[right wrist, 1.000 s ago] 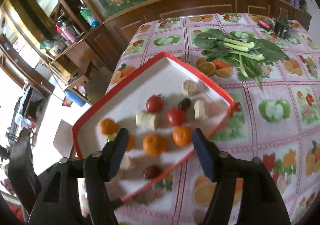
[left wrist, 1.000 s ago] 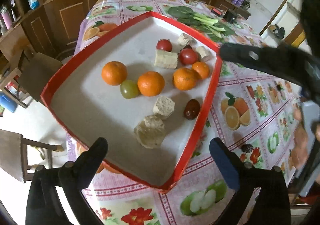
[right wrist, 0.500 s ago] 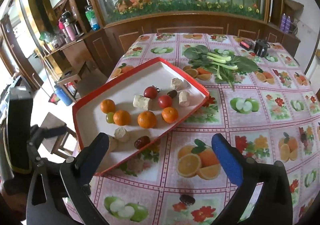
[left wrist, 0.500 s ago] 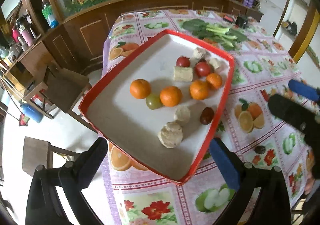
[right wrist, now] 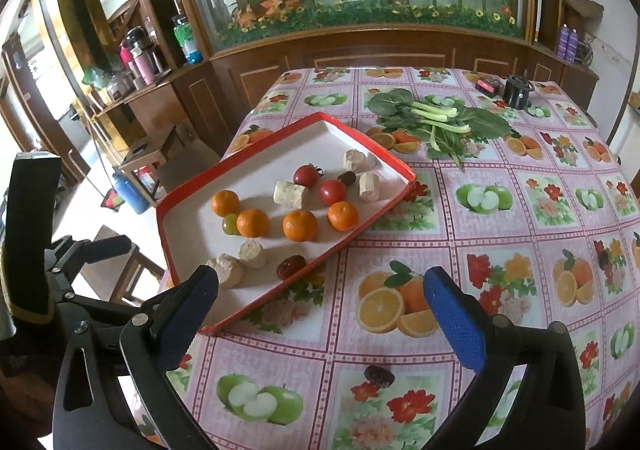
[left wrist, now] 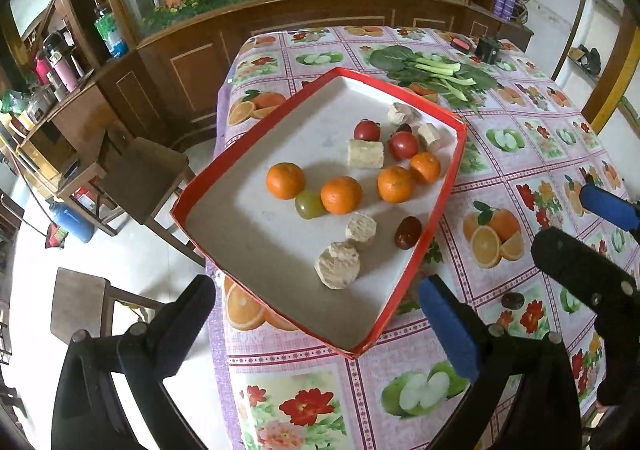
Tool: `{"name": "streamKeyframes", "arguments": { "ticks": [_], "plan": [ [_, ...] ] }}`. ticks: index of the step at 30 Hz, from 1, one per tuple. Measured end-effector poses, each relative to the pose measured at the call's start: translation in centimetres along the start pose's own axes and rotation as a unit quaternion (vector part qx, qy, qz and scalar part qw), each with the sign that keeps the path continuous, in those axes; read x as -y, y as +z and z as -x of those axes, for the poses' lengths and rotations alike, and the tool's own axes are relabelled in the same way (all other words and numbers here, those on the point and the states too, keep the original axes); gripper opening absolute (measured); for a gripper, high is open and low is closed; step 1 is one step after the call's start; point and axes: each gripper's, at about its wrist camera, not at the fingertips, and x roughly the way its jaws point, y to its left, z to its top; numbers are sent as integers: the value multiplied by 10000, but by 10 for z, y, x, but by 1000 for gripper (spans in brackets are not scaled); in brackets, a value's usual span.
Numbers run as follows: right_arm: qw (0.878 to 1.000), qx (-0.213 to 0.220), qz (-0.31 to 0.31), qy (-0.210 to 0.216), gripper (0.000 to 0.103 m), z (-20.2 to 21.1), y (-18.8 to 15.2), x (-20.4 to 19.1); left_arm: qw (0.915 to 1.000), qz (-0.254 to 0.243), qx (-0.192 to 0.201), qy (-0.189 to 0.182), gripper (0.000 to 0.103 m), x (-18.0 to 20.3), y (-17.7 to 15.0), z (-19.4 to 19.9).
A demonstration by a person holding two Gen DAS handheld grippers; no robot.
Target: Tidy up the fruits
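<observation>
Both the left gripper (left wrist: 316, 314) and right gripper (right wrist: 320, 310) hang with jaws spread, holding nothing. Ahead of them, orange tangerines (right wrist: 300, 225), red tomatoes (right wrist: 332, 191) and beige chunks (right wrist: 291, 194) lie mixed in the red-rimmed white tray (right wrist: 280, 292); sorting looks unfinished.

No text, label, brand, number or sign can be read in either view. The bottles (right wrist: 185, 35) on the wooden sideboard, left of the table, carry coloured wrapping, but it is too blurred and small to make out any letters. The tablecloth (right wrist: 500, 217) shows only printed fruit and flowers, no words. The small red object (right wrist: 487, 85) at the table's far end shows no legible marking.
</observation>
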Motion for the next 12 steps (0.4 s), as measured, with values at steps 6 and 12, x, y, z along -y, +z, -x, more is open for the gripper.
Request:
{"name": "streamKeyframes", "arguments": {
  "ticks": [6, 12],
  "plan": [
    [9999, 88, 53, 3, 103, 9, -1, -5, 10000, 64, 44, 15, 103, 1, -2, 4],
    [9999, 138, 76, 13, 103, 16, -3, -5, 9998, 30, 106, 193, 103, 8, -5, 5]
  ]
}}
